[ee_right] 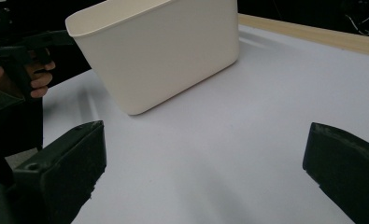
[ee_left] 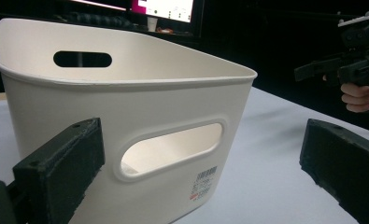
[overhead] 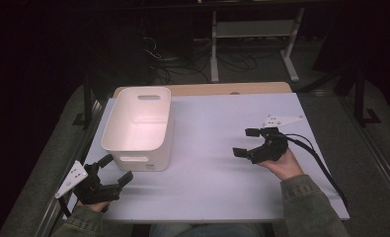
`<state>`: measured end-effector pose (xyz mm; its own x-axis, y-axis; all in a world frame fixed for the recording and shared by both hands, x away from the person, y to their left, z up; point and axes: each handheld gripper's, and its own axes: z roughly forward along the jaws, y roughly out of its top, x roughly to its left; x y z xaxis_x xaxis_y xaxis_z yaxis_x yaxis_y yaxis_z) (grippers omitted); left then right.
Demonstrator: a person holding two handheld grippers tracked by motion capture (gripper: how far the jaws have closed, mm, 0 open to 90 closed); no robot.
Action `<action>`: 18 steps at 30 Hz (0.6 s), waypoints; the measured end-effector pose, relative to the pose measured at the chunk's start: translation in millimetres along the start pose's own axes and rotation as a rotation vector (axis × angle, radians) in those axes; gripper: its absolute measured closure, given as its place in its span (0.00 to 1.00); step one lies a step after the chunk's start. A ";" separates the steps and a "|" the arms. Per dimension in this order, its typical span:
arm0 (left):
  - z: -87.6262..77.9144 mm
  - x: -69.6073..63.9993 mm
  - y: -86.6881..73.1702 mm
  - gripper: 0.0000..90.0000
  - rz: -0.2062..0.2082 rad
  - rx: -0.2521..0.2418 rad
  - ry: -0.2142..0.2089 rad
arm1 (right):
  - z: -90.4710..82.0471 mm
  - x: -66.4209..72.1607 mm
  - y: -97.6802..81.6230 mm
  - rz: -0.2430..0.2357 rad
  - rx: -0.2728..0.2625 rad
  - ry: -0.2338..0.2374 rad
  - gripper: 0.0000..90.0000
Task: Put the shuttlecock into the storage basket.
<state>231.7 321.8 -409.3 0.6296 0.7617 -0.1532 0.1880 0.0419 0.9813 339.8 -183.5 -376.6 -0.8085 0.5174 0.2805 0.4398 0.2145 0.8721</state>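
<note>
A white plastic bin with handle slots stands on the left half of the white table; its inside looks empty. My left gripper is open at the table's near left corner, just in front of the bin's near wall, jaws wide with nothing between them. My right gripper is open on the right side of the table, pointing left toward the bin, holding nothing. From the left gripper view the right gripper appears far right; from the right gripper view the left gripper appears far left.
A wooden strip borders the table's far edge. Beyond it stand a metal frame and floor cables. A black cable trails from the right gripper across the table's right edge. A barcode sticker marks the bin's near wall.
</note>
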 end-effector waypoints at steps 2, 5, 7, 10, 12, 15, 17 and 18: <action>0.1 -0.1 -0.1 0.00 -0.003 -0.001 0.000 | -2.2 -0.5 -2.3 0.002 0.001 -0.008 0.00; -0.2 -0.2 0.0 0.00 -0.003 -0.001 0.000 | -6.7 -1.8 -5.5 0.003 -0.007 -0.021 0.00; -0.2 -0.1 0.0 0.00 -0.004 0.000 0.000 | -10.0 -2.4 -7.5 0.001 -0.019 -0.028 0.00; -0.2 -0.2 0.1 0.00 -0.003 -0.001 0.000 | -14.5 -3.4 -11.3 0.003 -0.032 -0.038 0.00; -0.2 -0.3 0.1 0.00 -0.007 -0.001 0.001 | -17.2 -4.2 -14.0 0.007 -0.030 -0.043 0.00; -0.1 -0.3 0.0 0.00 -0.010 -0.003 0.002 | -21.4 -4.8 -17.4 0.017 -0.034 -0.051 0.00; -0.3 -0.3 0.0 0.00 -0.007 -0.002 0.001 | -24.7 -5.4 -19.6 0.015 -0.046 -0.057 0.00; -0.2 -0.5 0.0 0.00 -0.009 -0.003 0.002 | -25.5 -5.8 -20.3 0.013 -0.048 -0.060 0.00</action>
<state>231.3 321.5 -409.2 0.6266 0.7623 -0.1620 0.1914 0.0510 0.9802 325.6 -212.0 -385.7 -0.7775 0.5688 0.2682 0.4293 0.1683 0.8874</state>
